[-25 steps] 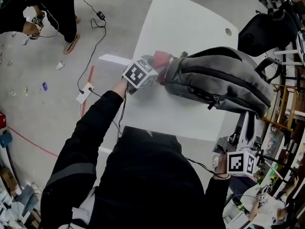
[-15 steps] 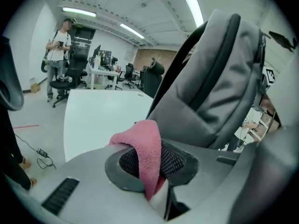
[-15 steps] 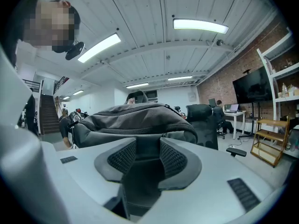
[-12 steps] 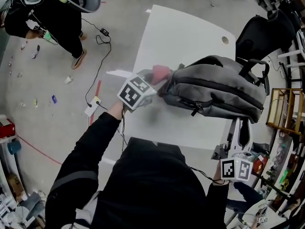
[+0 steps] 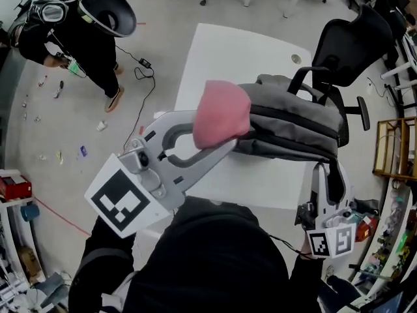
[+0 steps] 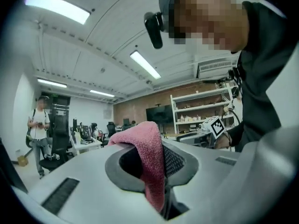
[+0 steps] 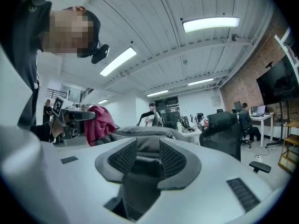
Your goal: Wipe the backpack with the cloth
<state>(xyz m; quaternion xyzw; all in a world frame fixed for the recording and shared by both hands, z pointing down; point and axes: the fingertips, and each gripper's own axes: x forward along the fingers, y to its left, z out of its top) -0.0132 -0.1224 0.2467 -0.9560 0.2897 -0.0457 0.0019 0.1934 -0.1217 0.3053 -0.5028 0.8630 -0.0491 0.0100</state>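
- Head view: a white tabletop [image 5: 215, 44] in an open office carries the grey backpack [image 5: 293, 122]. The left tongs [image 5: 218, 135] hold the pink cloth [image 5: 220, 119] at the backpack's end, and the right tongs [image 5: 324, 181] sit at its dark strap [image 5: 335, 181].
- Left gripper view: the tongs are clamped on the cloth, which drapes over their tips.
- Right gripper view: the tongs have just been closing and press the strap between them. The backpack lies straight ahead, the cloth ahead-left.
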